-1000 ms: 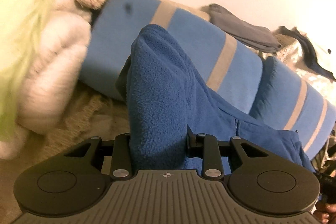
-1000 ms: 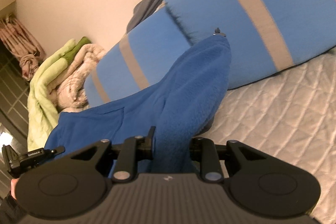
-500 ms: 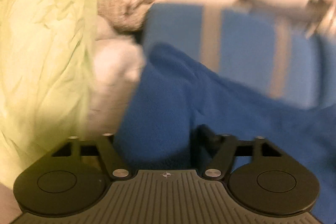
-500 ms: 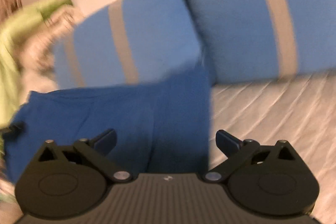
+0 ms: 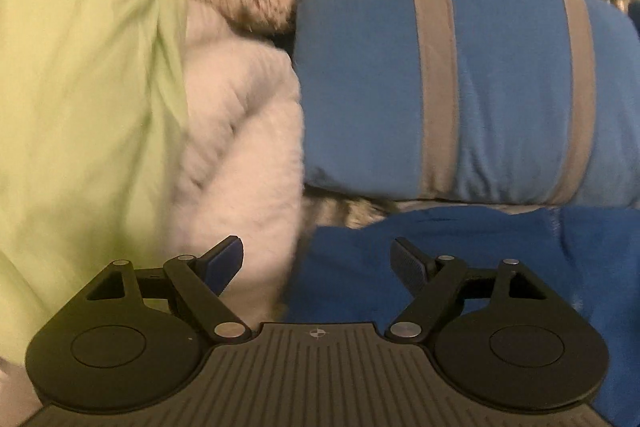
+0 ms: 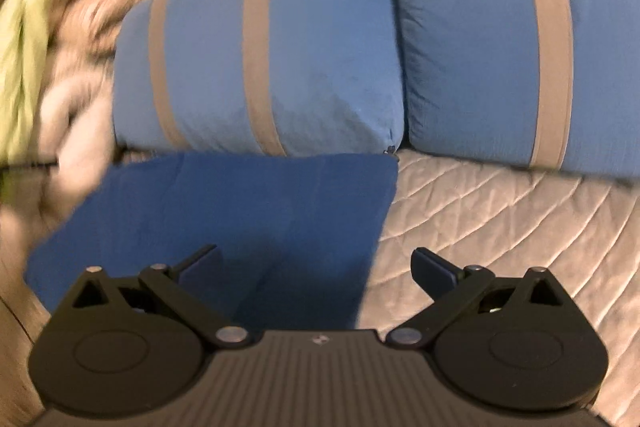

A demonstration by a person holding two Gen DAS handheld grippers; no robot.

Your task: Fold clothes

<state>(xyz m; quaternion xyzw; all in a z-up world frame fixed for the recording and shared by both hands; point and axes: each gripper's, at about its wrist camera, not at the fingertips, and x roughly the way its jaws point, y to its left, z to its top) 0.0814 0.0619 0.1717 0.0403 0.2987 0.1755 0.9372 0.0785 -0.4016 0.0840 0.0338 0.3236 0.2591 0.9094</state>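
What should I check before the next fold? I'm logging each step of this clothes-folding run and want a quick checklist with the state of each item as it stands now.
1. Left gripper open and free of cloth: ok, fingers spread, nothing between them.
2. Right gripper open and free of cloth: ok, fingers spread wide.
3. Blue fleece garment lying on the quilted bedcover: ok, it rests flat in front of the striped blue pillows.
4. Garment edges squared: ok on the right edge, which runs straight; the left side is blurred, cannot tell.
5. Fold finished or more folds needed: cannot tell.
6. Garment clear of the green and cream laundry pile: cannot tell, its left end lies close beside it.
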